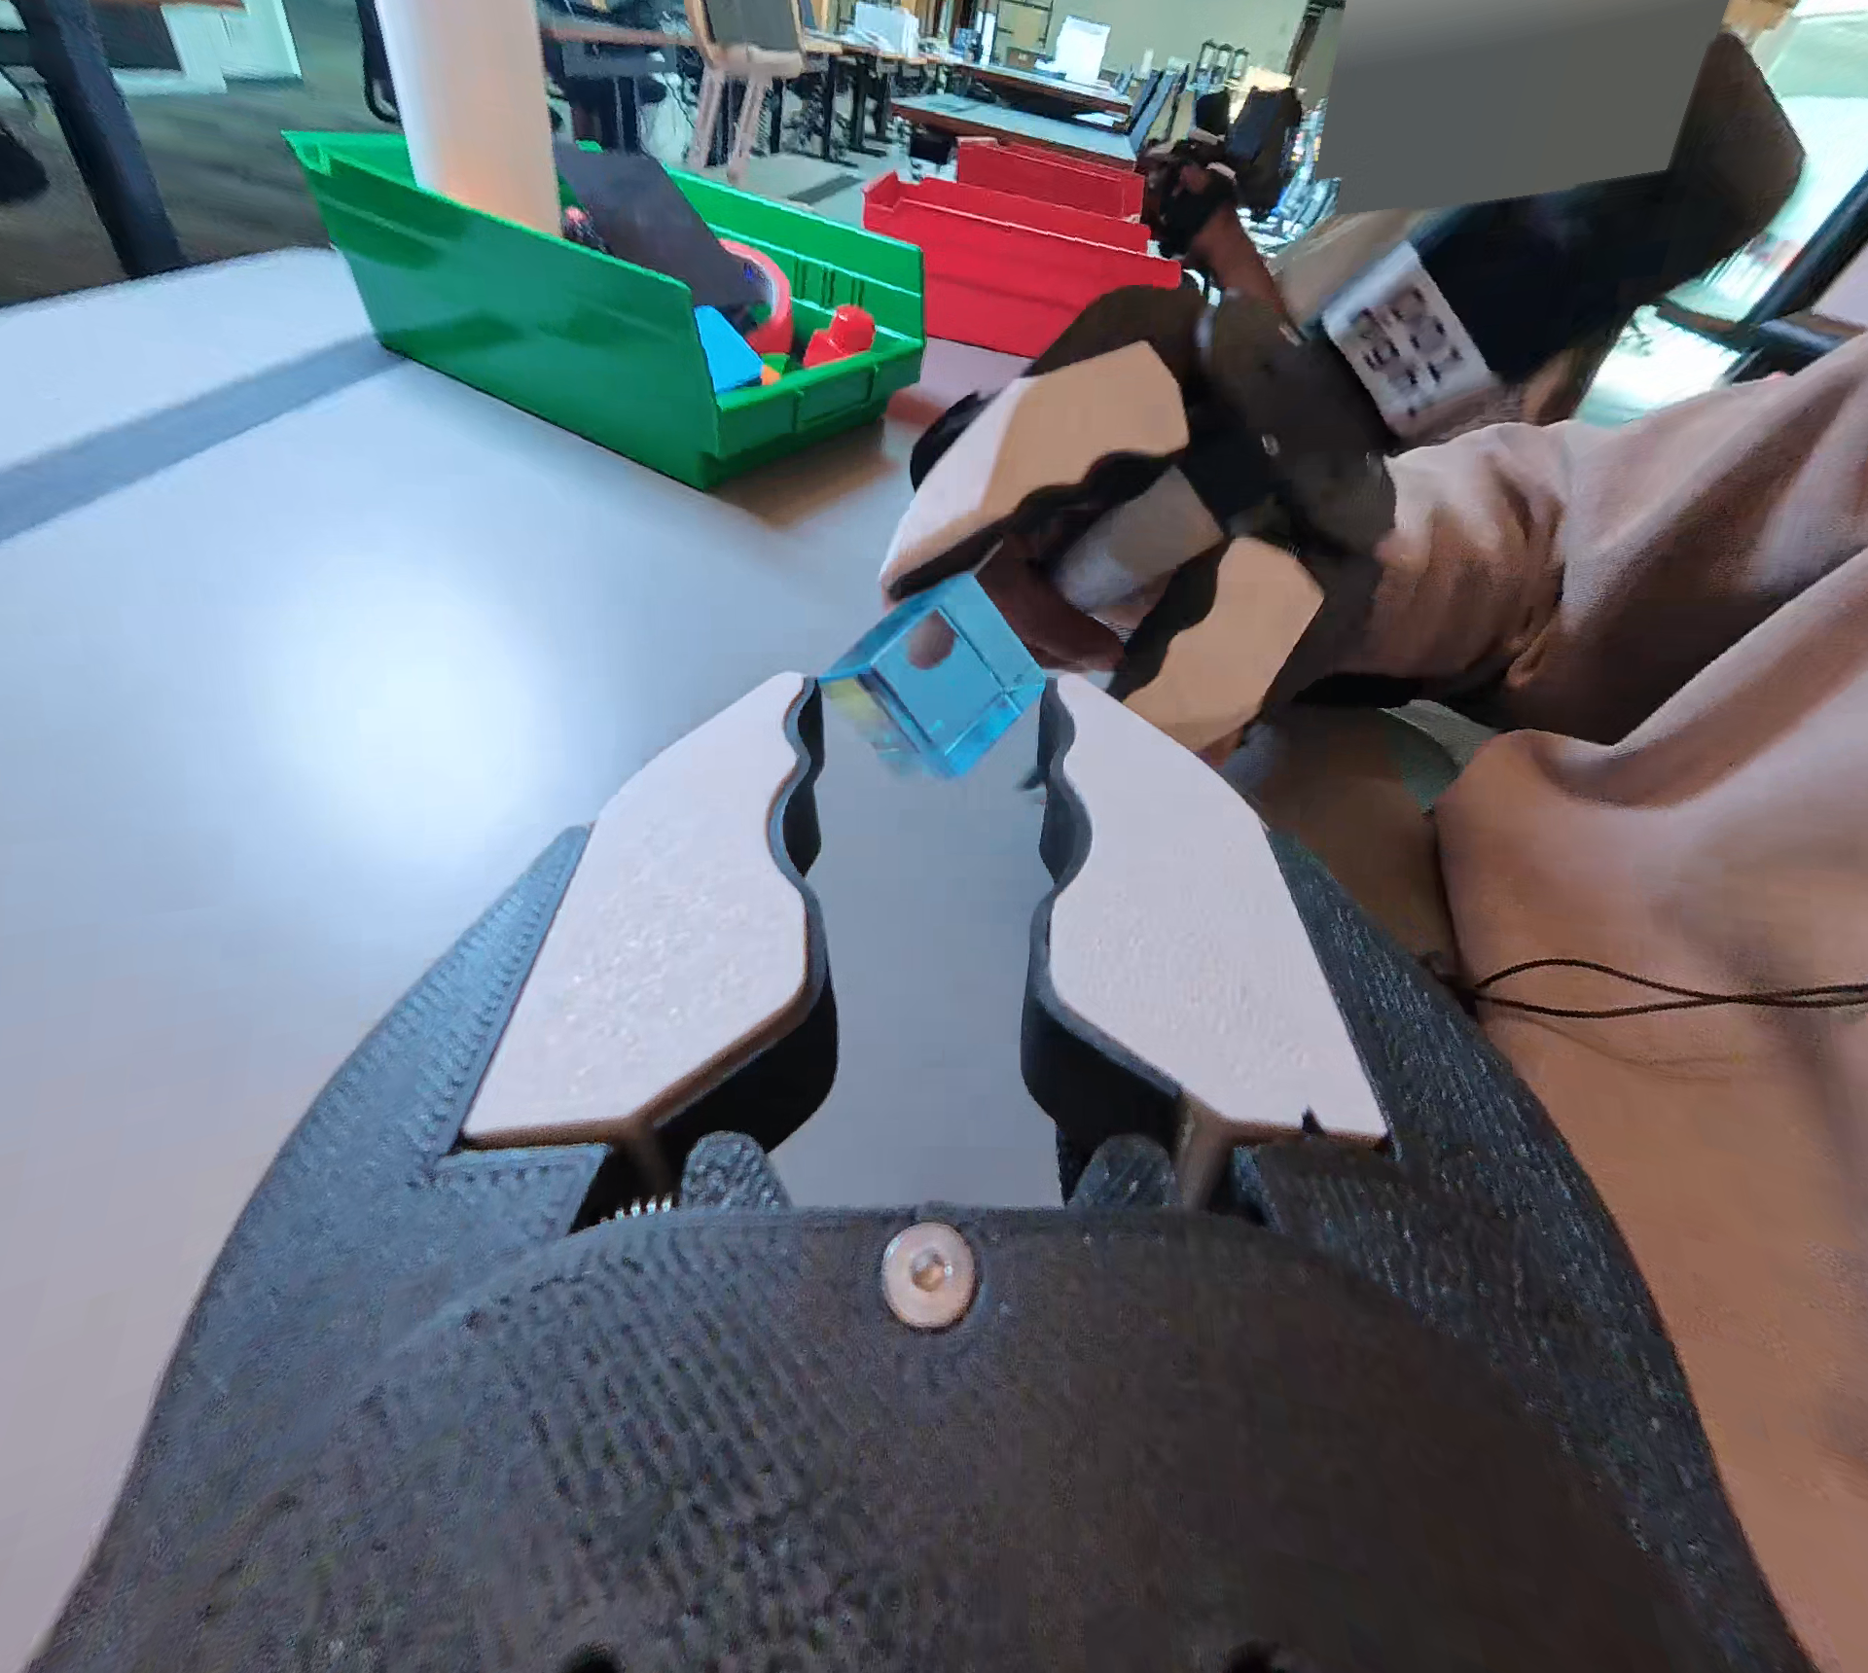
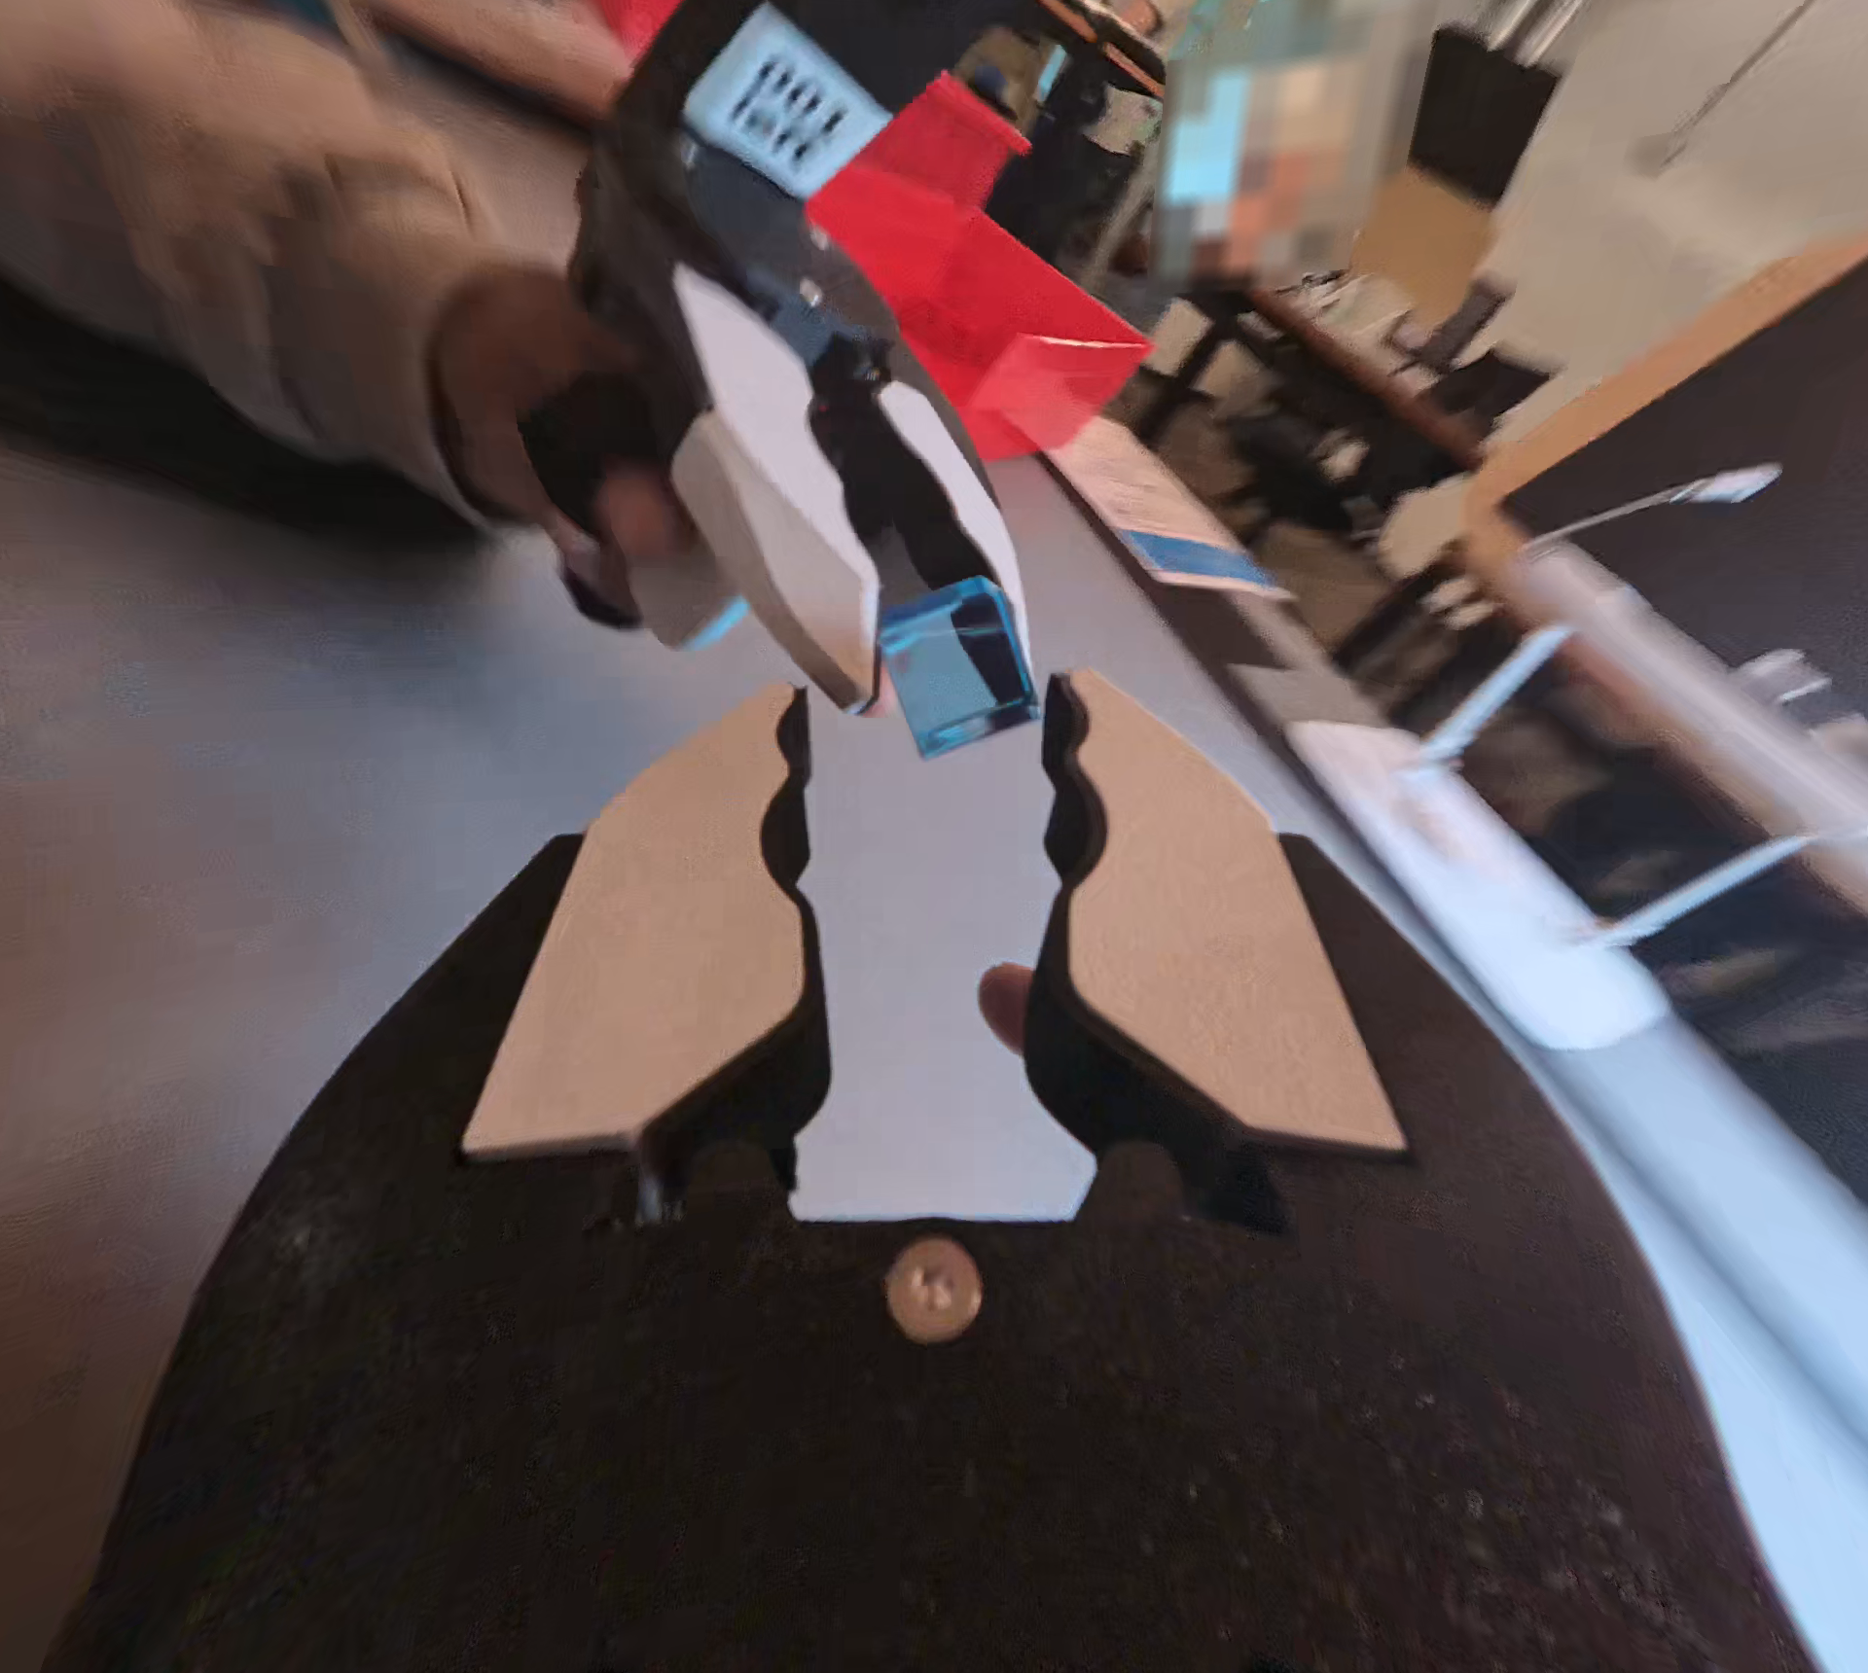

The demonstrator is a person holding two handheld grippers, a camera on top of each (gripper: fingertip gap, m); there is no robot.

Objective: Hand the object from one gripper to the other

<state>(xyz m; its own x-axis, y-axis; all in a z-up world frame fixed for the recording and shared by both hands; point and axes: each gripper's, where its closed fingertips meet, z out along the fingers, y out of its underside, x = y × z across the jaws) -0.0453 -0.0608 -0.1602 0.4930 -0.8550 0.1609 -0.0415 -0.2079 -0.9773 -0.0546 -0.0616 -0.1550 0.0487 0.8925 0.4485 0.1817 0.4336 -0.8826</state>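
A clear blue cube (image 1: pixel 945 700) sits between the fingertips of my left gripper (image 1: pixel 928 693), which is shut on it above the grey table (image 1: pixel 303 664). The right wrist view shows the left gripper (image 2: pixel 940 664) coming in from above with the cube (image 2: pixel 960 685) pinched at its tips. My right gripper (image 2: pixel 925 700) is open, and the cube hangs just beyond its fingertips. In the left wrist view the right gripper (image 1: pixel 1011 634) reaches in from the right with its fingers spread wide, the upper one close over the cube.
A green bin (image 1: pixel 566 321) holding a white bottle (image 1: pixel 465 88) and toys stands at the back left. Red bins (image 1: pixel 1011 270) stand behind it and also show in the right wrist view (image 2: pixel 970 291). A beige sleeve (image 1: pixel 1617 614) fills the right. The table edge (image 2: pixel 1516 1018) runs along the right. Left and right tips are no more than a few centimetres apart.
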